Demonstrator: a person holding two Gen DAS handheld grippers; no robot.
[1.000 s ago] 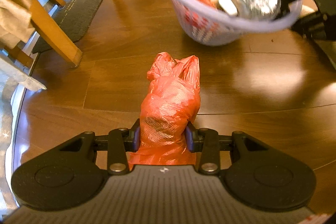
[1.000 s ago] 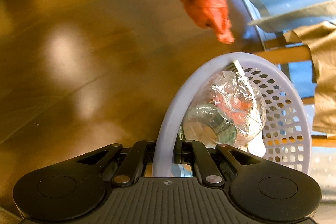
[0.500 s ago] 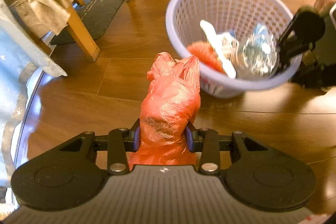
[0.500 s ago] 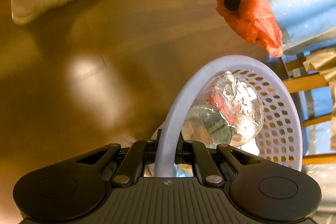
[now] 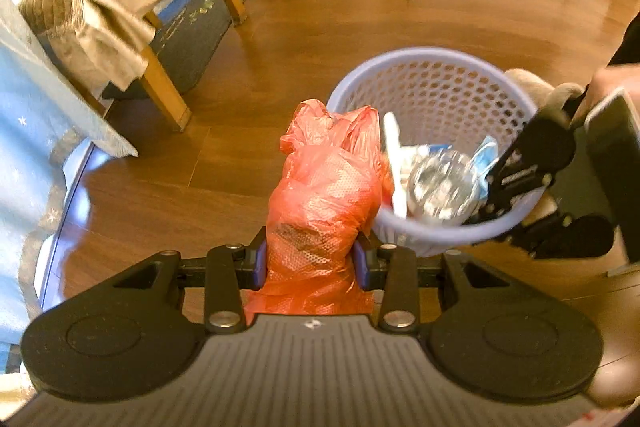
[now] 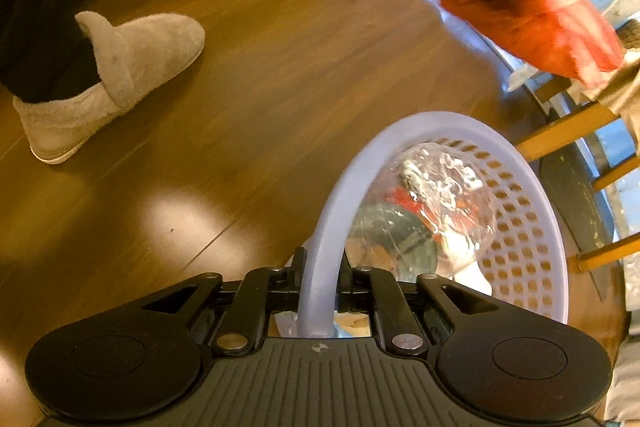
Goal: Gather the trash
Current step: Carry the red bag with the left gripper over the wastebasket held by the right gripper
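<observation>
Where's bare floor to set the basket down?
Open wood floor lies between the slipper and the basket. Crowded toward the chair legs, dark mat and blue cloth.

Brown wood floor (image 5: 360,11) fills both views. On it: a dark mat (image 5: 192,31) and chair legs (image 5: 164,95) upper left, 1 grey slipper (image 6: 116,75) left.

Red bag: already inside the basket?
No. The red bag is clamped in the left gripper, outside the basket rim.
</observation>
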